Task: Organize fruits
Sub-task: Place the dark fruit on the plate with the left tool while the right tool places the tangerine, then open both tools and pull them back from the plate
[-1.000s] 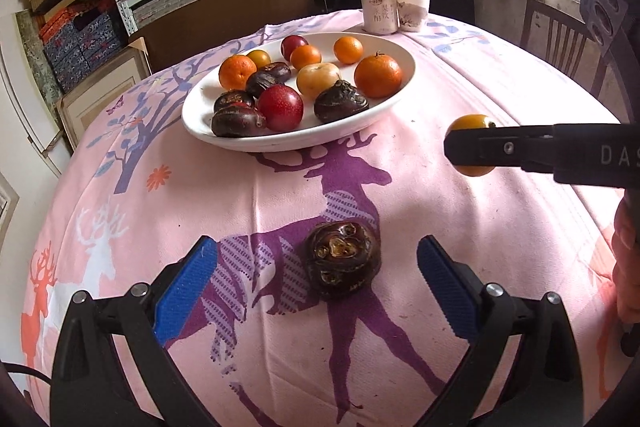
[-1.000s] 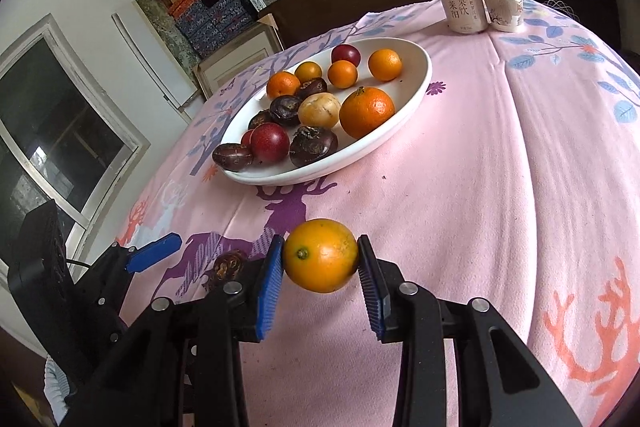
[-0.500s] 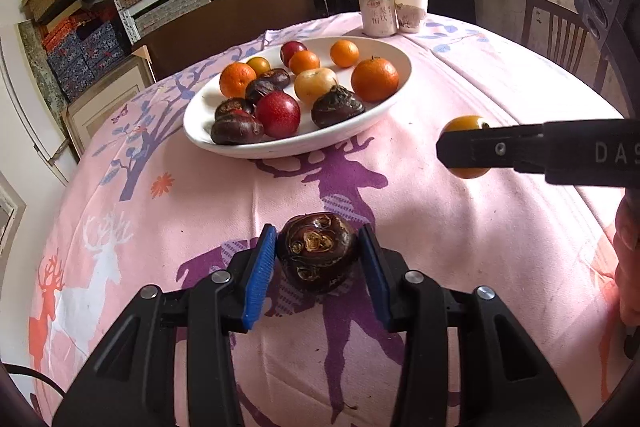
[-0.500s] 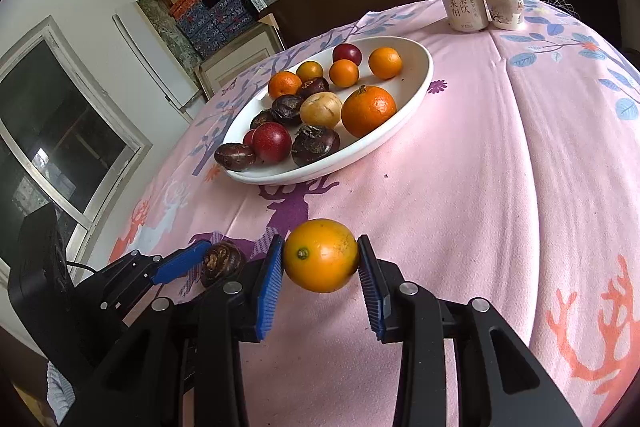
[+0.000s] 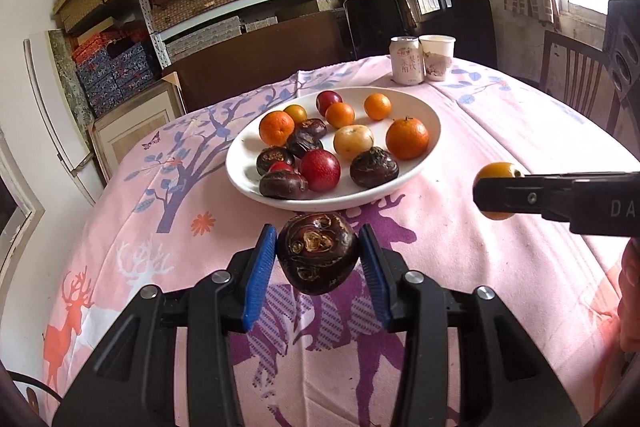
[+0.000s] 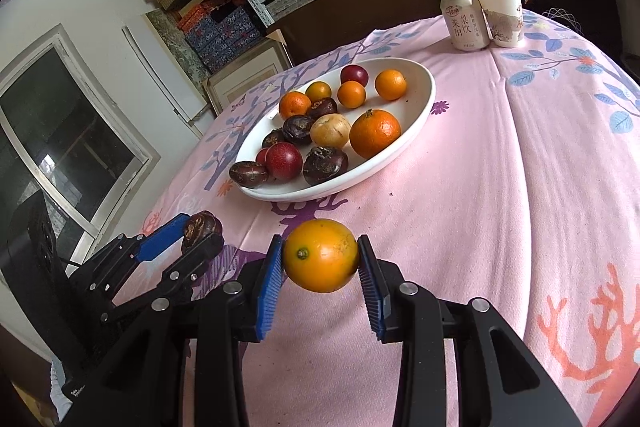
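Note:
My left gripper point(image 5: 318, 259) is shut on a dark brown water chestnut point(image 5: 317, 253) and holds it just above the pink tablecloth, short of the plate. The same chestnut point(image 6: 201, 227) shows at the left of the right wrist view. My right gripper point(image 6: 320, 259) is shut on a small orange point(image 6: 320, 255), held above the cloth; from the left wrist view that orange point(image 5: 496, 173) hangs at the right. A white oval plate point(image 5: 428, 117) point(image 6: 420, 95) ahead holds several oranges, red fruits, dark chestnuts and one pale round fruit.
A drink can point(image 5: 407, 61) point(image 6: 463, 21) and a paper cup point(image 5: 437, 57) point(image 6: 502, 17) stand at the table's far edge. Shelves of boxes fill the back wall. A wooden chair point(image 5: 576, 83) stands at the right. The person's hand point(image 5: 630, 291) shows at the right edge.
My left gripper closed on the water chestnut that lay on the cloth and lifted it off the table. The right gripper kept still with its orange.

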{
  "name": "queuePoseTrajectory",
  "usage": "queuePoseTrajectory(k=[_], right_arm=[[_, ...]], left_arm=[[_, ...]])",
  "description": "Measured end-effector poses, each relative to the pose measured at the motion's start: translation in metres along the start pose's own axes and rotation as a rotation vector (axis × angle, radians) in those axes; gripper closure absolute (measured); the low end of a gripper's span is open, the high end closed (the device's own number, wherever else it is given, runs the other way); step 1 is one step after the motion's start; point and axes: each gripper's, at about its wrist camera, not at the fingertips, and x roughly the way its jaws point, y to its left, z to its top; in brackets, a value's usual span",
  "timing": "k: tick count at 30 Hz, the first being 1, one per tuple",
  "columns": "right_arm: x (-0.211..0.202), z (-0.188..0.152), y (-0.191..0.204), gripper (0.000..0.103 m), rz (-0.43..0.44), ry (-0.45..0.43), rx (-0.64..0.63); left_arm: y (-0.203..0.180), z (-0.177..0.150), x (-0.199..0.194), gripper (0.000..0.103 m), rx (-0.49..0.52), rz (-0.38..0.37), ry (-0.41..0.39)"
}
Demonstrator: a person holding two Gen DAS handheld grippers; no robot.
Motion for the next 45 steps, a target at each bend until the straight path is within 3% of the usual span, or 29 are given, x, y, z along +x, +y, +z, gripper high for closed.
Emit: queuePoseTrajectory(k=[6,10,13,18,25,27,28,29,30,35,37,39,42,43,45], right_arm=[[-0.020,0.011,-0.006,0.066,0.018,-0.046,0.018],[-0.027,0.041,-0.008,0.066,-0.018,-0.074,-0.001],[-0.023,0.071,-0.003,0.066,-0.020,-0.093,-0.016],[0.015,0.106,-0.003,0.066,0.004,-0.087,0.020],[0.083,0.126,-0.022,0.066,-0.021,-0.018,0.076],[0.095,0.127,-0.026,0.062,-0.039,0.001,0.070],[0.098,0.126,-0.029,0.050,-0.049,0.003,0.072],[0.099,0.125,-0.032,0.039,-0.052,0.002,0.077],[0.098,0.125,-0.034,0.040,-0.052,-0.007,0.082],[0.066,0.127,-0.023,0.038,-0.009,-0.073,0.091],[0.046,0.126,-0.014,0.030,0.006,-0.112,0.083],[0.026,0.120,-0.004,0.026,-0.013,-0.164,0.054],[0.004,0.106,0.012,0.020,-0.060,-0.213,-0.017],[-0.001,0.099,0.016,0.015,-0.068,-0.217,-0.039],[-0.010,0.081,0.019,0.014,-0.082,-0.230,-0.058]], left_arm=[[0.035,0.021,-0.004,0.061,-0.079,-0.022,-0.017],[0.064,0.050,0.002,0.061,-0.124,0.019,-0.023],[0.076,0.074,0.018,0.061,-0.185,-0.013,-0.014],[0.060,0.097,0.063,0.061,-0.196,-0.057,0.032],[0.027,0.106,0.125,0.061,-0.147,-0.090,0.101],[0.021,0.106,0.135,0.058,-0.140,-0.096,0.110],[0.020,0.106,0.137,0.053,-0.138,-0.095,0.110],[0.019,0.105,0.138,0.044,-0.136,-0.094,0.107],[0.019,0.104,0.137,0.037,-0.131,-0.090,0.103],[0.026,0.105,0.116,0.027,-0.141,-0.051,0.060],[0.033,0.103,0.102,0.025,-0.173,-0.055,0.045],[0.039,0.097,0.084,0.012,-0.199,-0.040,0.017],[0.046,0.083,0.057,0.011,-0.229,-0.005,-0.016],[0.048,0.077,0.049,0.011,-0.247,-0.008,-0.022],[0.051,0.062,0.034,0.009,-0.294,-0.020,-0.026]])
